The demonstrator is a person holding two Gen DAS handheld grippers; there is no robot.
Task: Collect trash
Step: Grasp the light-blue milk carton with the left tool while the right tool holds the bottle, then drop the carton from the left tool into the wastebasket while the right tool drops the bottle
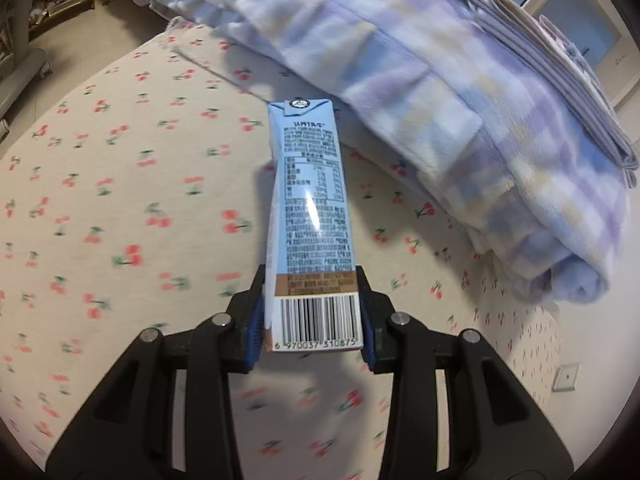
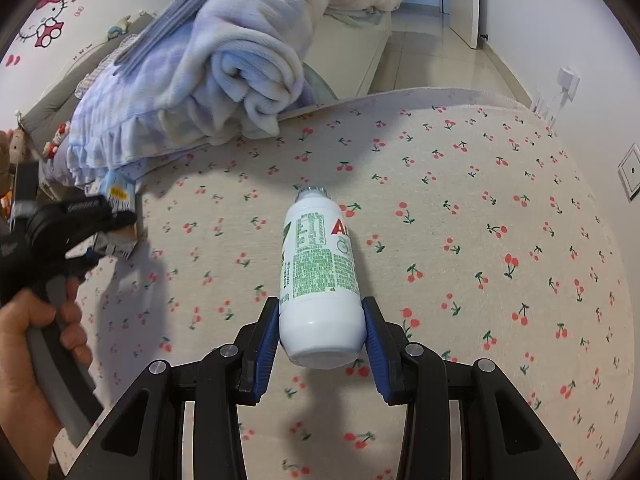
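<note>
Between left claw (image 1: 312,316) pads: blue carton (image 1: 310,216), clenched, lifted above cherry-print bed (image 1: 120,200). Right claw (image 2: 322,336) grasps white bottle (image 2: 320,280). Both trash pieces picked; bin not visible, disposal left.

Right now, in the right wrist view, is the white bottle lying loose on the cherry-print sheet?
No, the right tongs are shut on the white bottle, their blue pads pressing both sides of its base.

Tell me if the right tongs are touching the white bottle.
Touching. The right wrist view shows the right tongs with both blue pads pressed against the sides of the white bottle near its base, no gap showing.
</note>
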